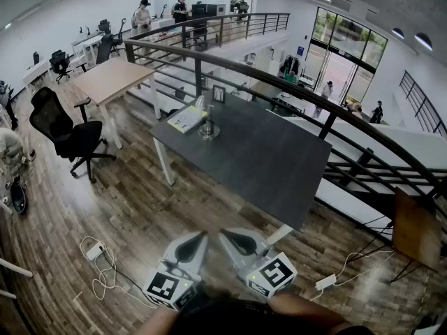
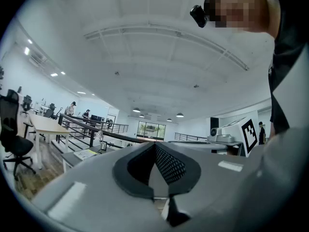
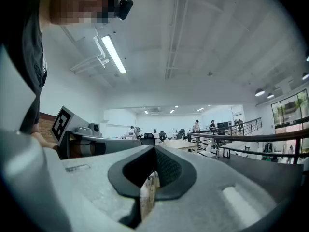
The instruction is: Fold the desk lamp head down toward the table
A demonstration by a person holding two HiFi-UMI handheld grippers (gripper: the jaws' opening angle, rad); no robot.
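Observation:
The desk lamp (image 1: 208, 122) stands upright near the far left corner of the dark table (image 1: 265, 162), its base a silver disc. It also appears small in the left gripper view as the lamp (image 2: 100, 136) and in the right gripper view as the lamp (image 3: 217, 152). My left gripper (image 1: 200, 240) and right gripper (image 1: 226, 237) are held close to my body, well short of the table, side by side above the floor. The left gripper (image 2: 155, 146) has its jaws together with nothing between them. The right gripper (image 3: 154, 148) is likewise shut and empty.
A book (image 1: 186, 118) and a small frame (image 1: 218, 94) lie beside the lamp. A curved railing (image 1: 293, 89) runs behind the table. A black office chair (image 1: 66, 135) and a wooden desk (image 1: 112, 79) stand to the left. A power strip with cables (image 1: 98, 253) lies on the floor.

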